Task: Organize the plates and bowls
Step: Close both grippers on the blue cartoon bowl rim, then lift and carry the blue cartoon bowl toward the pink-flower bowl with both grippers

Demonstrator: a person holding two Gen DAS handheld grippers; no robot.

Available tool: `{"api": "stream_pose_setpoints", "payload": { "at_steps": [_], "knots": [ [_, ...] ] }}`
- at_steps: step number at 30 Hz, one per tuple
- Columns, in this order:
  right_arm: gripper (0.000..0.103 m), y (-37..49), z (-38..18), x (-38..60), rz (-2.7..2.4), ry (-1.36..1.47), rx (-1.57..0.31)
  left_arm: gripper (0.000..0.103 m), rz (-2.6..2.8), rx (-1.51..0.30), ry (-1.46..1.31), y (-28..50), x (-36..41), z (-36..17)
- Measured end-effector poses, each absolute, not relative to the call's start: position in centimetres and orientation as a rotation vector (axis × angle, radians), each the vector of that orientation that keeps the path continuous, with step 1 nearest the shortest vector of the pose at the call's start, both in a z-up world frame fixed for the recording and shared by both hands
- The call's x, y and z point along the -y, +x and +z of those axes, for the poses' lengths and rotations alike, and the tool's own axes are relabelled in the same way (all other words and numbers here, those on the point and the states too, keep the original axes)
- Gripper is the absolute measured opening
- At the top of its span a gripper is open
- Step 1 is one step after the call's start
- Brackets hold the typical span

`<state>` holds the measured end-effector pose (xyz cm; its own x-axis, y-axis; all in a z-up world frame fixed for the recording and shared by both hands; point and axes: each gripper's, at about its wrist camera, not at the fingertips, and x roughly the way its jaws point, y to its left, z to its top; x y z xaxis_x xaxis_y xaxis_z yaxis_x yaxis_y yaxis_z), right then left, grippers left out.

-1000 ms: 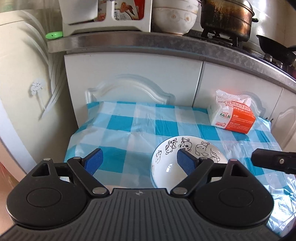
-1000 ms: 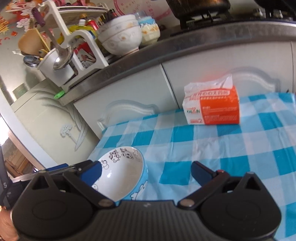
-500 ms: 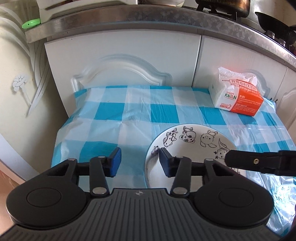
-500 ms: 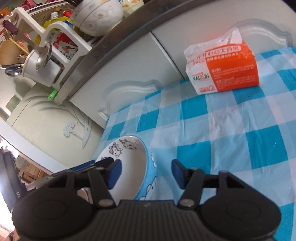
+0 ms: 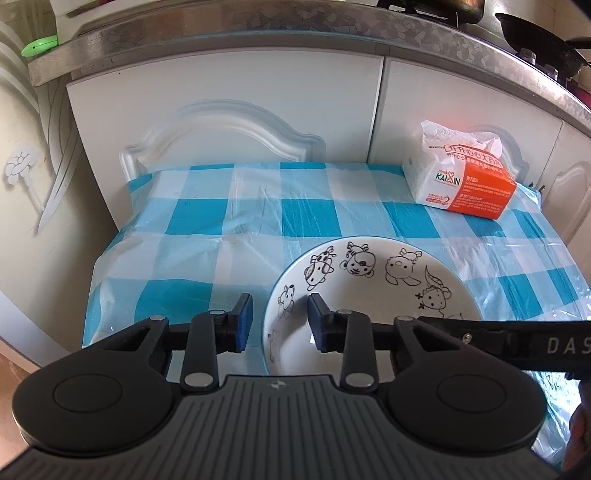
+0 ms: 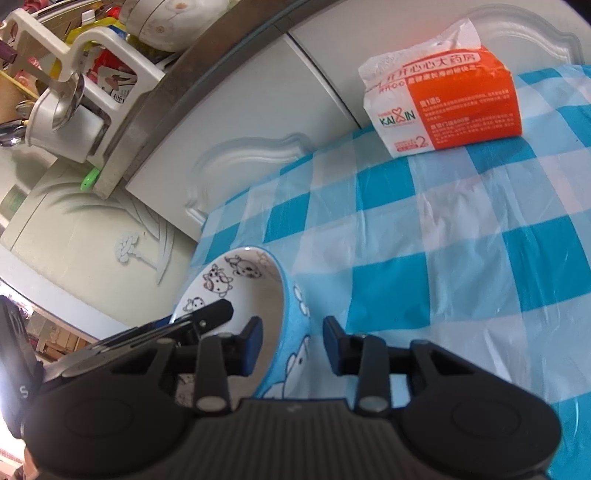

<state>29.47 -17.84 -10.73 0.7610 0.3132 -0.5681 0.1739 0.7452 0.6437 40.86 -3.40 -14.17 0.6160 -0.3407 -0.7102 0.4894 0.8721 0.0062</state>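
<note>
Both tongs (image 5: 280, 321) (image 6: 292, 345) straddle bowl (image 5: 373, 291) rim, unclosed.

Bright daylight fills both views. The checked plastic tablecloth (image 5: 258, 221) shows soft white glare along its creases, strongest near the tissue pack (image 6: 443, 107). In the right wrist view an overexposed patch burns out the lower left edge. Fisheye distortion bows the steel countertop edge (image 5: 258, 33). Both views look slightly soft toward the rims.

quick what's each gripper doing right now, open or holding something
Left gripper: open, jaws straddling the bowl rim, not yet clamped.
Right gripper: open, jaws straddling the opposite wall of the bowl, a gap on both sides.
</note>
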Motion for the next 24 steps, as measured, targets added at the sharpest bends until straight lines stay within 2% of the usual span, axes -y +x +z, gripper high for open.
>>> {"api": "stream_pose_setpoints", "payload": {
  "at_steps": [1, 4, 24],
  "knots": [
    [0.025, 29.5, -10.8, 17.7, 0.085, 0.744, -0.719, 0.035, -0.487, -0.771, 0.209, 40.8, 3.5, -14.2],
    [0.023, 29.5, -10.9, 17.6, 0.084, 0.745, -0.713, 0.030, -0.491, -0.767, 0.229, 40.7, 3.8, -14.2],
    [0.023, 27.8, -10.9, 18.4, 0.044, 0.795, -0.686, 0.020, -0.512, -0.737, 0.219, 38.7, 4.4, -13.1]
  ]
}}
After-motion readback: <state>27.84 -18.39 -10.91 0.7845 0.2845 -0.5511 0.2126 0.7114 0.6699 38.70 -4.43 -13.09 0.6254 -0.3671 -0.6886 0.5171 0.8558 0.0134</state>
